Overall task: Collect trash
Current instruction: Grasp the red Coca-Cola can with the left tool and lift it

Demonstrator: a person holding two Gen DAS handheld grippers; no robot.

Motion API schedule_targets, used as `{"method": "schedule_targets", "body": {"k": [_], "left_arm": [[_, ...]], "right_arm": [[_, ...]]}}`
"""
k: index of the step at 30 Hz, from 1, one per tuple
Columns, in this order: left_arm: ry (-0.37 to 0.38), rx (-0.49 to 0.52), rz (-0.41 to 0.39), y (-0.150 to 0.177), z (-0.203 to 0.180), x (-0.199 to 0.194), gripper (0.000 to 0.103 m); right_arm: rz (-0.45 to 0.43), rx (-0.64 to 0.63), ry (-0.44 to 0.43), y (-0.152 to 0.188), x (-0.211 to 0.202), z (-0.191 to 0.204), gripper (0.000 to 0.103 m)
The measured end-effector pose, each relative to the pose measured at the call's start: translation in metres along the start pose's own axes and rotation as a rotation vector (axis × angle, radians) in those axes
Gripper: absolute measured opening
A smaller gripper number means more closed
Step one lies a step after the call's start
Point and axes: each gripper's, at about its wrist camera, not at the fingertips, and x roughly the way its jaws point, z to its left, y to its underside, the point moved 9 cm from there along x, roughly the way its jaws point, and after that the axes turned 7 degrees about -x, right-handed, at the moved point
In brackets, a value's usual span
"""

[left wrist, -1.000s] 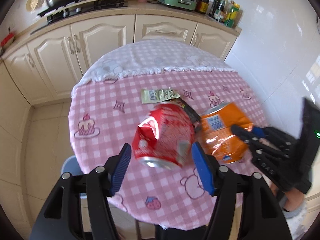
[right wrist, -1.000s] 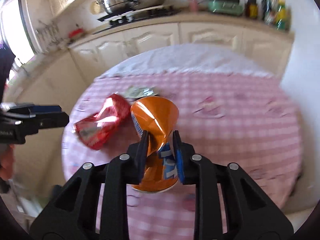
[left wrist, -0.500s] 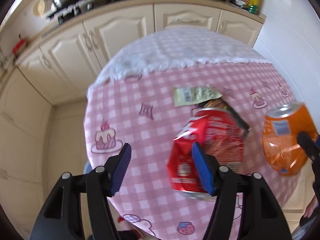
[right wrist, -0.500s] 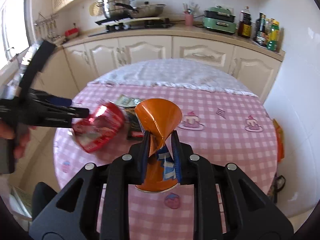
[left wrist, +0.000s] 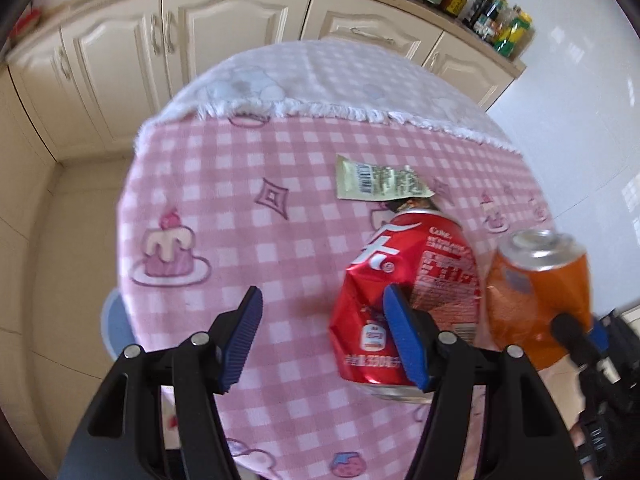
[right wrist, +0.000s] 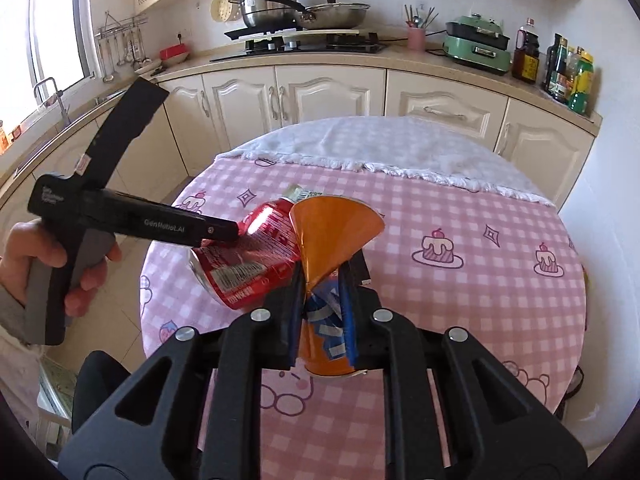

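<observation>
Pink checked tablecloth [left wrist: 224, 184]. Left gripper [left wrist: 322, 334] jaws released, spread wide, nothing between them; crushed red can [left wrist: 404, 300] lies past its right finger, apparently touching it. Right gripper [right wrist: 322, 312] has just been closing, clenched on crushed orange can [right wrist: 334, 232]. Wrapper [left wrist: 380, 183] beyond the jaws.

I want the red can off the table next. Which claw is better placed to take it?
Left. The left claw is open and empty, with one finger already against the crushed red can. The right claw is shut on the crushed orange can, its jaws having just closed further, so it is occupied.
</observation>
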Motion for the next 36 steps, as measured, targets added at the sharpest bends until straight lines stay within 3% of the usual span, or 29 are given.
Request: {"method": "schedule_targets", "body": {"k": [7,15,25,27,29,32,36], "left_arm": [[0.036,0.0,0.016,0.002,-0.011,0.004,0.062],[0.129,-0.024,0.044,0.007,-0.018,0.004,0.062],[0.209,-0.018,0.076,0.016,-0.044,0.009,0.061],[0.208,-0.009,0.061,0.017,-0.046,0.005,0.058],[0.213,-0.01,0.053,0.017,-0.047,0.001,0.045],[0.245,-0.008,0.046,0.016,-0.054,-0.007,0.036],[0.25,-0.008,0.04,0.017,-0.055,-0.01,0.035]], "right_arm": [[-0.047,0.028,-0.026,-0.009,-0.012,0.006,0.016],[0.007,0.051,-0.091,-0.004,0.006,0.011,0.015],[0.031,0.079,-0.096,0.002,0.022,0.004,0.015],[0.031,0.083,-0.096,0.002,0.022,0.004,0.015],[0.03,0.088,-0.093,0.003,0.022,0.003,0.015],[0.03,0.095,-0.105,0.003,0.023,0.004,0.015],[0.032,0.085,-0.098,0.003,0.022,0.01,0.016]]}}
